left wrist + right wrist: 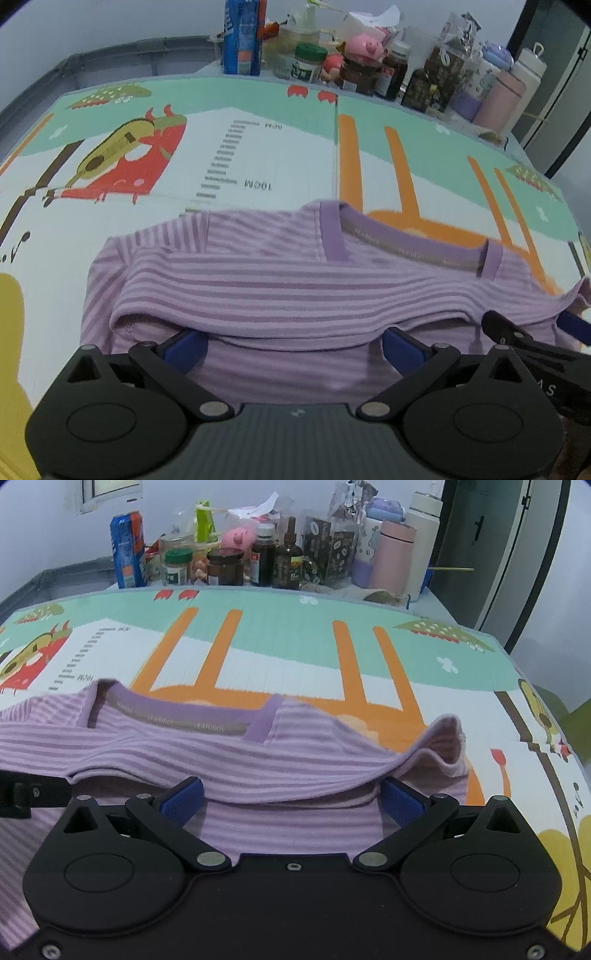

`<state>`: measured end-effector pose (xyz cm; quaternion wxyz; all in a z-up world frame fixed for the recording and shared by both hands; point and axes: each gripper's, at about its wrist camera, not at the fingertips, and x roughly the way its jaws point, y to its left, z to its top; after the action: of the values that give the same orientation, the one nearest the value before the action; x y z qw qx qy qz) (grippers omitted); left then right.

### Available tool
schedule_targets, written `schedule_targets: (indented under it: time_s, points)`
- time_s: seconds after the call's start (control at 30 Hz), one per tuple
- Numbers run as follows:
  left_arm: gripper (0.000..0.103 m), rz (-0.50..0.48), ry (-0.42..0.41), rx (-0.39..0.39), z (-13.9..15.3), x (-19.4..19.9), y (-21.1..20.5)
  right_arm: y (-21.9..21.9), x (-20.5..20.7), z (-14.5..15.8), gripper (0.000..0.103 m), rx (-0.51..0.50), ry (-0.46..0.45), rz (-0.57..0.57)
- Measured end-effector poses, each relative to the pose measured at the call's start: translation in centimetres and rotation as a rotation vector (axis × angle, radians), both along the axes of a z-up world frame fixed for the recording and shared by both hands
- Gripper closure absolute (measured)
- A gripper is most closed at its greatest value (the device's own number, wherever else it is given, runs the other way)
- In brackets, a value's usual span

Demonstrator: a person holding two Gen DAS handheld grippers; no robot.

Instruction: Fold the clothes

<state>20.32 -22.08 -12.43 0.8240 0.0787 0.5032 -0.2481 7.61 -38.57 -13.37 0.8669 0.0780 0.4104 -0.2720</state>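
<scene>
Door [476, 528] beyond shirt [258, 760], right-view only

Home room: cartoon play mat [280, 642], cluttered bottles [275, 559], thermos flasks [391, 557].

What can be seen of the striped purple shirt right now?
The striped purple shirt looks like a soft knit, lilac with darker stripes, a plain purple collar band bearing a grey printed tape. It lies on the cartoon play mat, collar away from the cameras, its near part doubled over toward it. Both grippers' blue fingers sit wide apart at the folded edge.
</scene>
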Motion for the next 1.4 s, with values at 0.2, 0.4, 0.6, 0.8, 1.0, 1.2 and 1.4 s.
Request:
schedule_targets:
  time_s: [0.2, 0.4, 0.6, 0.8, 1.0, 1.2, 1.4]
  points:
    - [0.0, -0.006, -0.073, 0.016, 0.8, 1.7, -1.5, -1.5, 0.9, 0.2, 0.001, 0.004, -0.015, -0.035]
    - [0.0, -0.02, -0.1, 0.046, 0.6, 3.5, -2.9, -3.2, 1.6, 0.6, 0.001, 0.006, -0.046, -0.078]
    - [0.0, 0.03, -0.09, 0.058, 0.6, 5.4, -2.9, -4.7, 1.7, 1.5, 0.001, -0.001, -0.081, -0.117]
    - [0.0, 0.077, -0.058, 0.034, 0.8, 6.2, -1.7, -5.9, 1.2, 2.6, 0.001, -0.007, -0.12, -0.161]
    - [0.0, 0.09, -0.057, 0.027, 1.7, 6.1, -0.6, -6.0, 0.3, 3.0, 0.001, -0.015, -0.123, -0.176]
    - [0.0, 0.099, -0.036, 0.018, 2.2, 5.1, 1.2, -4.9, -1.7, 3.5, 0.001, 0.016, -0.137, -0.137]
    - [0.0, 0.116, -0.014, 0.068, 1.5, 3.8, 3.1, -3.4, -3.7, 3.1, 0.001, 0.067, -0.113, -0.076]
